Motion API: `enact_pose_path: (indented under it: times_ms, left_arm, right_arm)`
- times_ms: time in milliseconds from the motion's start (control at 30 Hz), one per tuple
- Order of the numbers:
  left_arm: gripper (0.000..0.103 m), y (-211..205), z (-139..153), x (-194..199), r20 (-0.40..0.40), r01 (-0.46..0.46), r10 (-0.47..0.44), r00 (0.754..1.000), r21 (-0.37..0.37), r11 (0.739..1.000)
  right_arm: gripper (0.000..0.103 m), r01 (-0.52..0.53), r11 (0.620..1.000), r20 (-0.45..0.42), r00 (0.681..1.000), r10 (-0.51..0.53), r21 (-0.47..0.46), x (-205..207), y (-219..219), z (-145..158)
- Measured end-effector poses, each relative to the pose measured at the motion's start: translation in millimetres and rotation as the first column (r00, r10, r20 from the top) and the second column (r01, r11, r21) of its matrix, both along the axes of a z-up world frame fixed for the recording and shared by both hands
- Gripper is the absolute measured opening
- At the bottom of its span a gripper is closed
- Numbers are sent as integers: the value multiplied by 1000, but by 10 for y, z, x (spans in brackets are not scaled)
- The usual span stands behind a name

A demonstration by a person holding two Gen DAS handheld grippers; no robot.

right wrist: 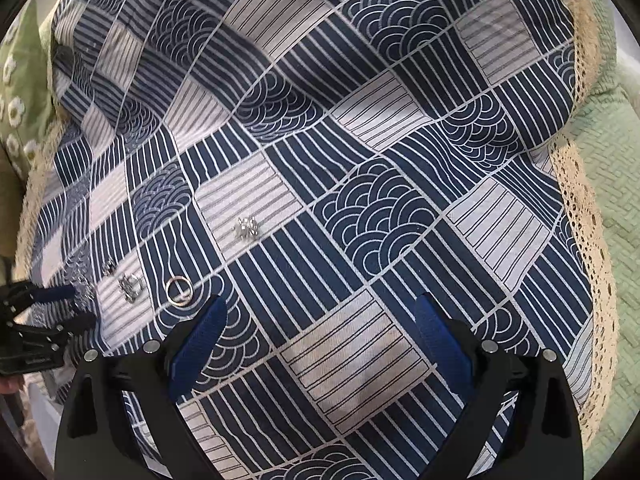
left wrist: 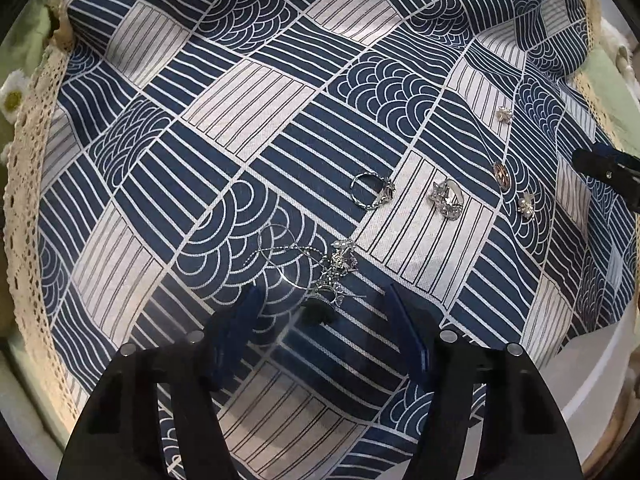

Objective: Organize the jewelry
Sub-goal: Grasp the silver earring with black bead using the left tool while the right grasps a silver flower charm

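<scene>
Left wrist view: the left gripper (left wrist: 324, 320) is hovering low over a blue-and-white patterned cloth (left wrist: 248, 112), its blue fingers (left wrist: 408, 332) spread wide and holding nothing, with a tangled chain cluster (left wrist: 320, 268) lying just ahead of and between the tips. Toward the centre right of this frame a thin ring (left wrist: 370, 191), a chunky silver ring (left wrist: 447, 200), an oval pendant (left wrist: 501, 174) and two small studs (left wrist: 526, 204) are lying apart from one another; the right gripper's tip is showing at the right edge. Right wrist view: the right gripper (right wrist: 320, 328) is likewise standing wide and empty over bare cloth, while a plain band (right wrist: 179, 289), a silver piece (right wrist: 131, 283) and a small sparkling cluster (right wrist: 246, 227) are sitting in the lower left and centre left, well away from its fingers. A lace border (right wrist: 580, 208) is edging the cloth at the right. No tray or box is appearing in either view, so the destination cannot be told. Risks, as a judgement: closing on the tangle may lift several linked pieces at once or drag the fine chain; the broad pads may pinch soft cloth instead of thin metal; and wrinkles in the fabric may let a nudged ring roll out of reach.
</scene>
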State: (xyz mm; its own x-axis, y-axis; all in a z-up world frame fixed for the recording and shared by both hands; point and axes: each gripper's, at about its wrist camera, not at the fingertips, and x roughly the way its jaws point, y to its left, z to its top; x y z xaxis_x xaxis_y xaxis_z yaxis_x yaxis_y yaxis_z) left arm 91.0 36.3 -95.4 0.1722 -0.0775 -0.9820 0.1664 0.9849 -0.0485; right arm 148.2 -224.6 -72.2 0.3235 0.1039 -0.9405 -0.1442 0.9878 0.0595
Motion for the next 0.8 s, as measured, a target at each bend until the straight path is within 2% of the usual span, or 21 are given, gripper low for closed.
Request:
enact_pose_path:
  times_ms: [67,133,233,467,533,633,733,800]
  left_arm:
    - [51,3,8,-9,3,-5,5,1000,17,1000]
    - [37,-4,14,7,0,-11,11,1000,11,1000]
    - [21,24,32,-30,-7,-19,19,1000,-6,1000]
    - [20,82,69,-129,-5,-25,25,1000,-14,1000]
    - [20,56,95,-118,-5,-27,27,1000,-20,999]
    - [20,48,57,-40,-9,-20,19,1000,-17,1000]
    - [20,41,46,-12,-11,-15,14,1000,-14,1000]
    - [20,35,35,-7,-13,-15,15,1000,-16,1000]
  right_arm:
    - [93,-2,1000,1,1000,2,-7,-8,27,-18]
    - [93,-5,1000,1,1000,5,-7,-4,49,-30]
    - [93,-18,999,13,1000,18,-30,22,100,-46]
    - [92,-23,999,34,999,23,-27,297,226,-93]
    - [75,-20,1000,24,1000,20,0,398,245,-107]
    - [69,-33,997,-35,999,35,63,538,291,-209]
    - [64,-96,995,-51,994,96,11,566,457,-318]
    - [51,-118,993,-69,990,119,14,582,522,-377]
